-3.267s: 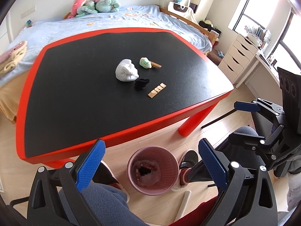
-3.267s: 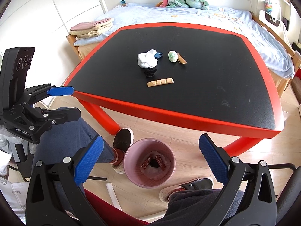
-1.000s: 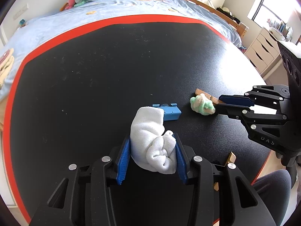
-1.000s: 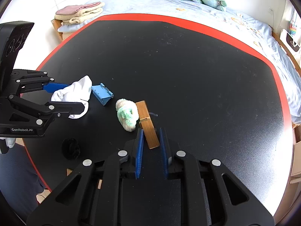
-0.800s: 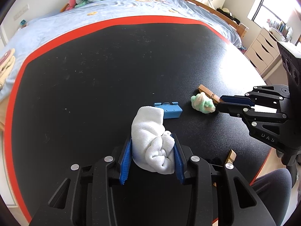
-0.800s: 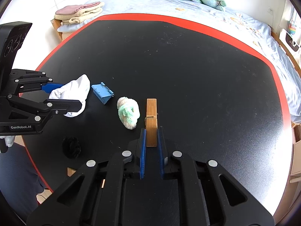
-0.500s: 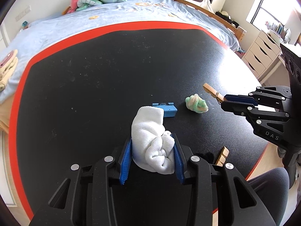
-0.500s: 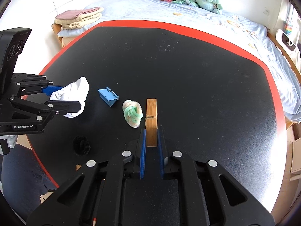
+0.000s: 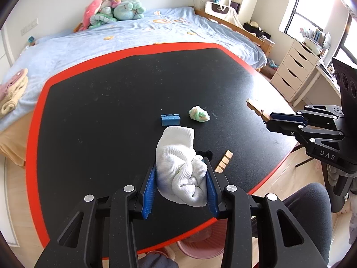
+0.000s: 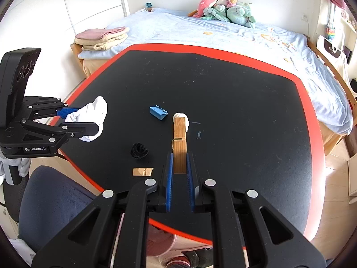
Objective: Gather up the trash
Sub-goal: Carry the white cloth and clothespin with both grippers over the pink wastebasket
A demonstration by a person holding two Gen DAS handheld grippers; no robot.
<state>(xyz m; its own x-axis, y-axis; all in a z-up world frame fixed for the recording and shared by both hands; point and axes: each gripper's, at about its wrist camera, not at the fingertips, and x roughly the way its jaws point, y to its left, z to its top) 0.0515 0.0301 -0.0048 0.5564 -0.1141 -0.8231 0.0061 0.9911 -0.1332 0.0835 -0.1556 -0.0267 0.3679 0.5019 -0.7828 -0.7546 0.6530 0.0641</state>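
- A black table (image 9: 100, 111) with a red rim is standing beside a bed (image 9: 111, 38) with a blue cover.
- The left gripper (image 9: 180, 187) is clamping a white cloth wad (image 9: 178, 167) above the tabletop.
- The right gripper (image 10: 178, 169) is pinching a wooden clothespin (image 10: 179, 140) in narrow jaws.
- A blue clip (image 9: 170, 119), a green-white wad (image 9: 199, 114) and a black scrap (image 10: 139, 150) are lying on the table.
- A pink bin (image 9: 200, 248) is sitting under the near edge.

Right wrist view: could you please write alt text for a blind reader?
The right tool holds a wooden clothespin above a black table. At left, the left tool grips a white cloth.
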